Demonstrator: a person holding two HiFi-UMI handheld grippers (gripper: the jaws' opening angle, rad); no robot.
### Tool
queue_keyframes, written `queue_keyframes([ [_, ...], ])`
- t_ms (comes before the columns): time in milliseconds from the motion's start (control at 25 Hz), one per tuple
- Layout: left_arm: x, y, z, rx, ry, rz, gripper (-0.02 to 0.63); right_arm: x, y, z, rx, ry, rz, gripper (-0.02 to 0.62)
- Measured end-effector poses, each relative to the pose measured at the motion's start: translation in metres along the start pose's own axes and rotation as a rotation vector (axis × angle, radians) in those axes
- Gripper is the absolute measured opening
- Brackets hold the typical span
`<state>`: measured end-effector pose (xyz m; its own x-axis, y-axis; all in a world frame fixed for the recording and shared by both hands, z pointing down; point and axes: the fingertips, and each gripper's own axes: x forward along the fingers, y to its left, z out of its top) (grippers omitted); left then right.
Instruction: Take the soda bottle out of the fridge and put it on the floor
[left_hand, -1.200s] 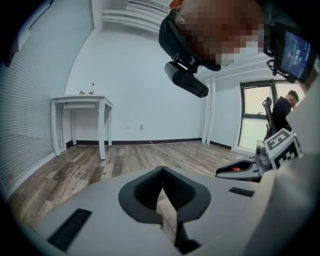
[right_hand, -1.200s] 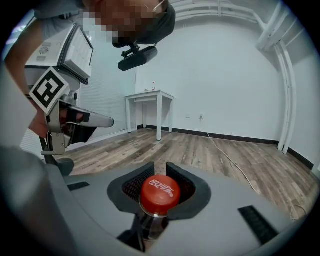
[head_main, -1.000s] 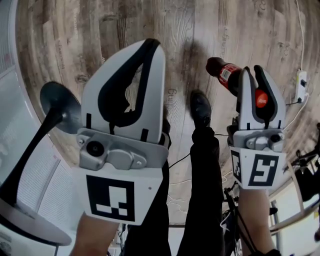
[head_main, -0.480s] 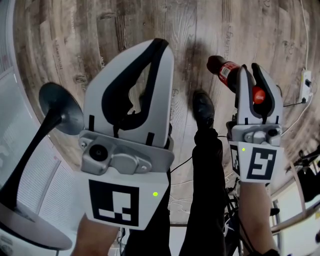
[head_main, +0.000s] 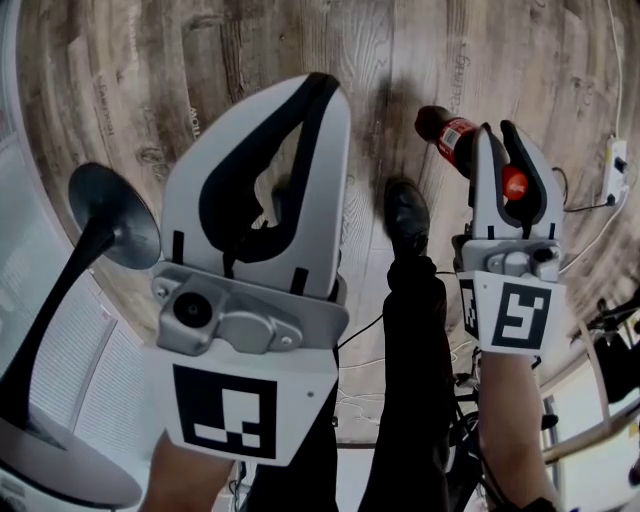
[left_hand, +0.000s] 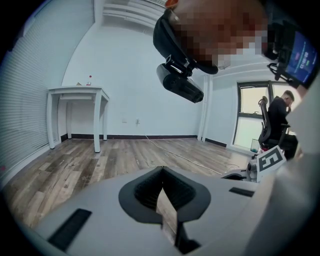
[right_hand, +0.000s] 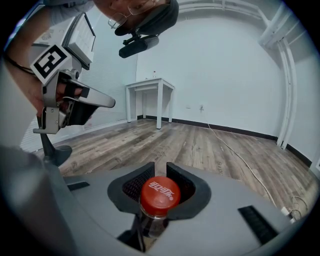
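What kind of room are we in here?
Probably a sparse office: wood-plank floor, a white table against the bare wall, and a person seated by the window.

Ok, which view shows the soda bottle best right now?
The head view: the soda bottle shows its dark body, label and red cap, clamped in the right gripper. The right gripper view shows only the cap and neck between the jaws; the left gripper view shows none of it.
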<state>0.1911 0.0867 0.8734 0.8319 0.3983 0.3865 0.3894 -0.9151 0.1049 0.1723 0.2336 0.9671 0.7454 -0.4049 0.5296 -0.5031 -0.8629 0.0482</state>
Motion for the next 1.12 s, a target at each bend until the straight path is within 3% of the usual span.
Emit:
queue_keyframes([
  [520,-0.003,0.002,-0.024,0.008,0.025,-0.010,0.015,0.020,0.007,-0.024,-0.007,-0.005,-0.010,0.087],
  [1120,0.001,0.005,-0.033,0.007,0.009,0.001,0.015,0.027,0.013,-0.070,-0.021,0.082,-0.002,0.087],
])
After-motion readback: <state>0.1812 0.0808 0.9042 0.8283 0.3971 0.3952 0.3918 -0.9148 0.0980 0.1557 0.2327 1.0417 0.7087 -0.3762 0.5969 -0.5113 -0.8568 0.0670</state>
